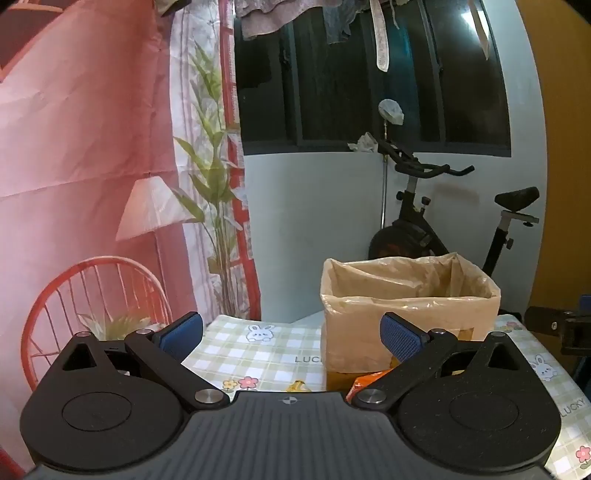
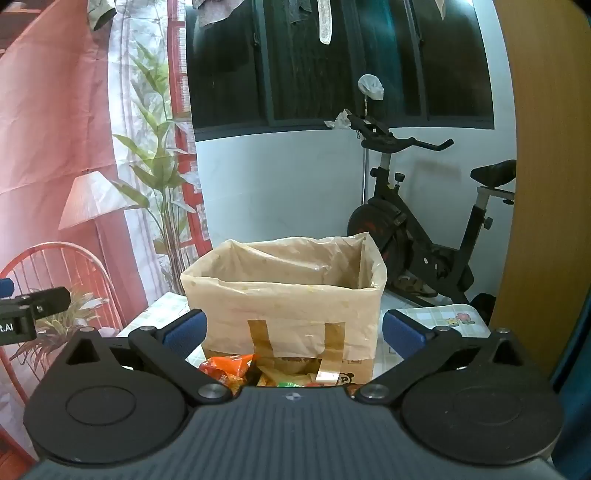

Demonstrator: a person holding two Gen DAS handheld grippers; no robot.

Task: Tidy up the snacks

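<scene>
"LUCKY" is printed on the checked tablecloth (image 1: 280, 354), lower centre. Left gripper (image 1: 291, 334) and right gripper (image 2: 293, 332) gape wide, empty, before the lined box (image 2: 284, 295).

Home interior, lived-in room. We note exercise bike (image 2: 417, 229) against pale wall, laundry (image 1: 332, 18) hung above dark window (image 1: 369, 81), printed backdrop curtain (image 1: 92, 147), table under checked bunny-print cloth (image 1: 258, 343). We read setting as domestic.
</scene>
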